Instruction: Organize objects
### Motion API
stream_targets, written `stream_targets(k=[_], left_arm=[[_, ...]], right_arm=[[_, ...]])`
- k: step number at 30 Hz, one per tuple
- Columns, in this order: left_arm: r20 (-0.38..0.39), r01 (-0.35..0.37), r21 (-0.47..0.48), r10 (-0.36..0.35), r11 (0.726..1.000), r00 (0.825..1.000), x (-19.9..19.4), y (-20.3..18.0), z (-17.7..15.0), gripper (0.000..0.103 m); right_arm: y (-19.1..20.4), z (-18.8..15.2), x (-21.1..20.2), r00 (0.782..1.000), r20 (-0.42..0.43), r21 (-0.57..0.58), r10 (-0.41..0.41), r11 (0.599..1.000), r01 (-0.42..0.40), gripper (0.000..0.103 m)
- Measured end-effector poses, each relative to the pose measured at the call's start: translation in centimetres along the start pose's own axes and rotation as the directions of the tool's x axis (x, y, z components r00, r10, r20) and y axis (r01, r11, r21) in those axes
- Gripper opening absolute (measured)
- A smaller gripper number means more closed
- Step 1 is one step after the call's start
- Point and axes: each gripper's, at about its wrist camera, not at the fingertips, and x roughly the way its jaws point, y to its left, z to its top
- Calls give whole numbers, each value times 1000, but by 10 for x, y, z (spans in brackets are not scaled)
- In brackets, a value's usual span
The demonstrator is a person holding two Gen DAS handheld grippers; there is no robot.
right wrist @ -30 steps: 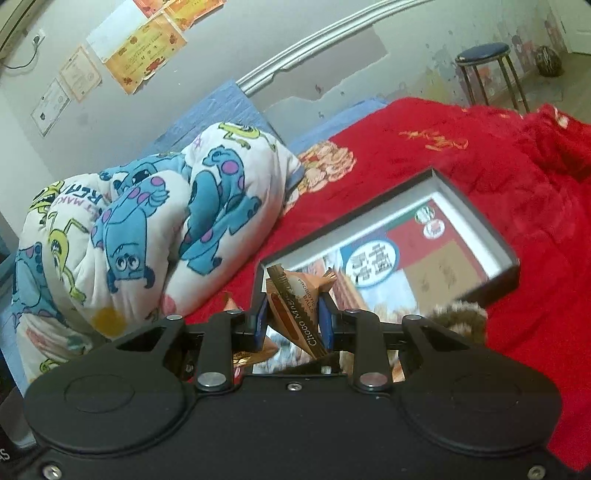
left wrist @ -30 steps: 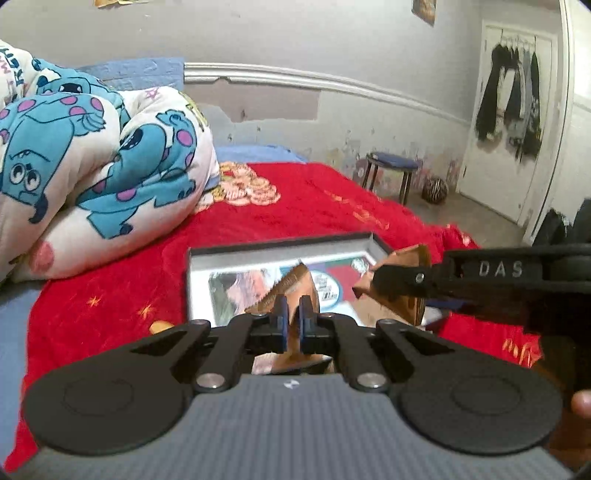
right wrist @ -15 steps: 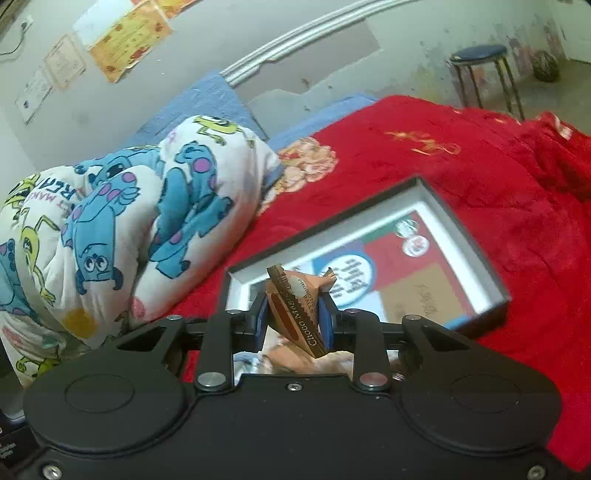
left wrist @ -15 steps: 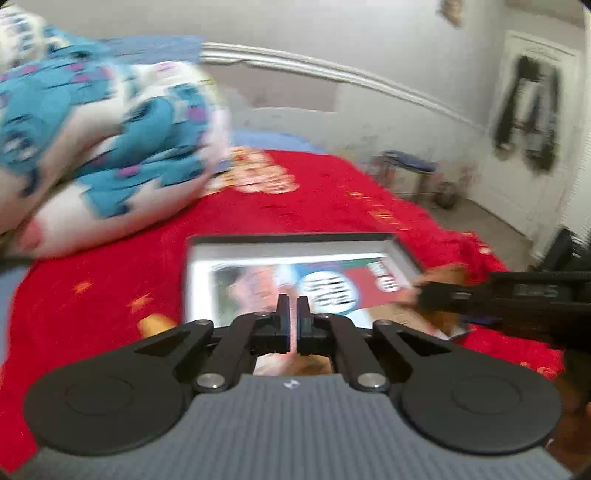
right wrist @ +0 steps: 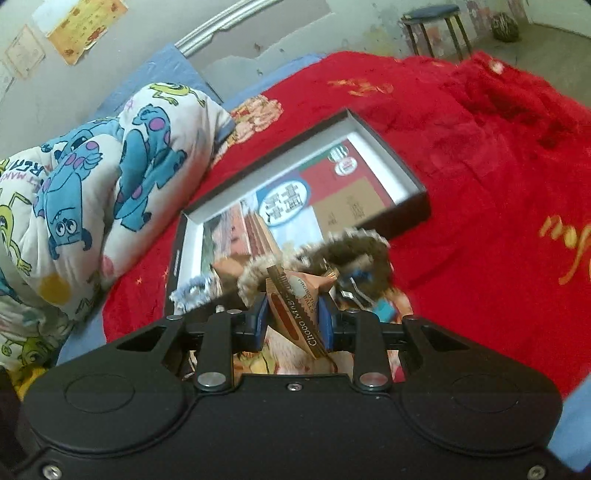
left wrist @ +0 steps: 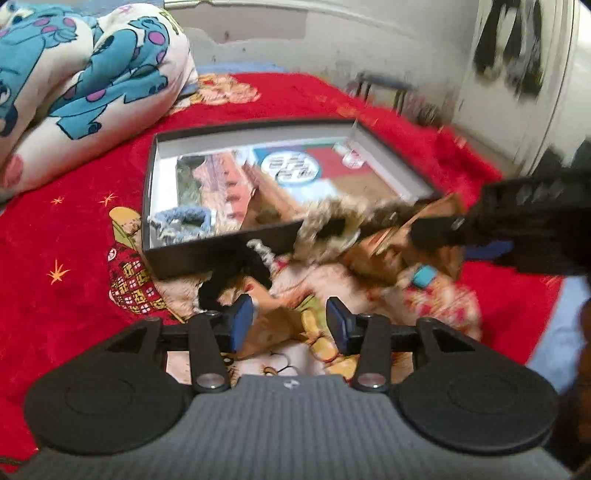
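Observation:
A shallow black box [left wrist: 221, 247] with a printed lining lies on the red blanket; it also shows in the right wrist view [right wrist: 413, 206]. A blue scrunchie [left wrist: 181, 221] lies in its near left corner. My left gripper [left wrist: 290, 325] is open and empty, low over the blanket in front of the box. My right gripper [right wrist: 293, 321] is shut on a brown Choco snack packet [right wrist: 295, 314], held near the box's front edge. A furry brown scrunchie [right wrist: 354, 251] lies by that edge, and a black one [left wrist: 240, 273] in front of it.
A rolled monster-print quilt [left wrist: 74, 85] lies left of the box. The red blanket [right wrist: 498, 184] spreads to the right. A stool [right wrist: 436, 26] stands past the bed by the wall. A small blue item [left wrist: 423, 277] lies on the printed cloth at the right.
My left gripper has opened and dropped lower and back, no longer holding its packet. My right gripper has kept the Choco packet and moved nearer the box's front edge.

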Motion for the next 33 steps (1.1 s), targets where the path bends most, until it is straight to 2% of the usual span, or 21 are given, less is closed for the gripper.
stream_targets(k=[3, 5, 6, 7, 17, 19, 25, 29, 33], left_arm=[[-21, -76, 29, 76, 997, 997, 15, -4, -3, 61], [-34, -72, 7, 72, 997, 997, 20, 0, -4, 61], [-42, -70, 2, 70, 998, 997, 23, 2, -5, 57], [-45, -78, 2, 78, 997, 996, 25, 3, -5, 46], [-40, -72, -27, 71, 997, 997, 17, 9, -3, 38], [-35, -56, -45, 54, 997, 998, 13, 10, -1, 38], [42, 64, -89, -61, 994, 997, -9, 14, 7, 37], [122, 124, -72, -114, 990, 986, -29, 17, 24, 37], [201, 181, -62, -166, 981, 966, -36, 28, 62, 37]], right_arm=[[-6, -1, 5, 1000, -16, 30, -2, 1000, 2, 27], [-8, -1, 5, 1000, -16, 29, -1, 1000, 1, 27], [-8, 0, 6, 1000, -17, 29, 3, 1000, -3, 27], [-8, 0, 6, 1000, -18, 31, 9, 999, -8, 27], [-2, 3, 1, 1000, 6, 16, 29, 999, -30, 27], [0, 4, 0, 999, 11, 13, 37, 999, -37, 27], [1, 8, -5, 999, 29, 2, 37, 999, -37, 27], [1, 19, -14, 997, 50, 2, 52, 999, -52, 27], [5, 43, -23, 995, 92, -36, 42, 999, -38, 27]])
